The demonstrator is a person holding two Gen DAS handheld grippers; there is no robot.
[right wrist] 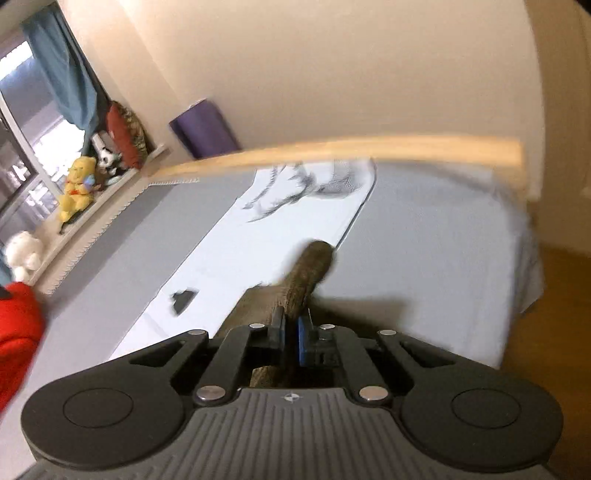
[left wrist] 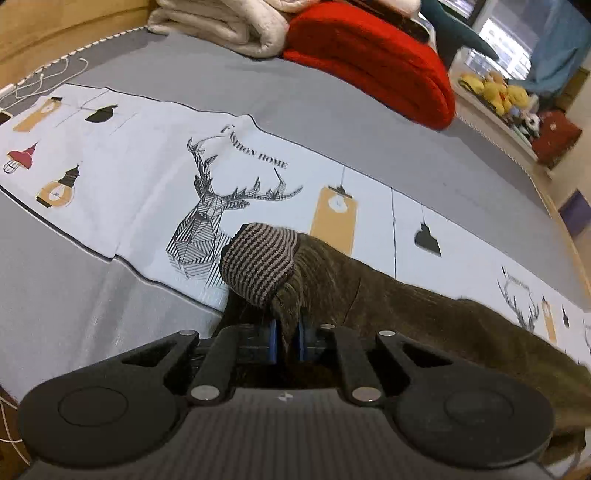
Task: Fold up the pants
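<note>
The pants (left wrist: 388,295) are dark olive-brown corduroy with a striped knit waistband (left wrist: 258,262). In the left wrist view they stretch from my left gripper (left wrist: 288,332) off to the right, above the bed. My left gripper is shut on the corduroy just below the striped band. In the right wrist view my right gripper (right wrist: 290,325) is shut on another bunched part of the pants (right wrist: 306,277), which sticks up past the fingers. This view is motion-blurred. The rest of the pants is hidden under both grippers.
The bed has a grey sheet (left wrist: 258,81) and a white printed runner (left wrist: 147,177) with deer and lamps. A folded red blanket (left wrist: 369,59) and beige blanket (left wrist: 221,26) lie at the far side. A wooden bed frame (right wrist: 332,151), windowsill with plush toys (right wrist: 77,184) and white cables (left wrist: 44,77) border it.
</note>
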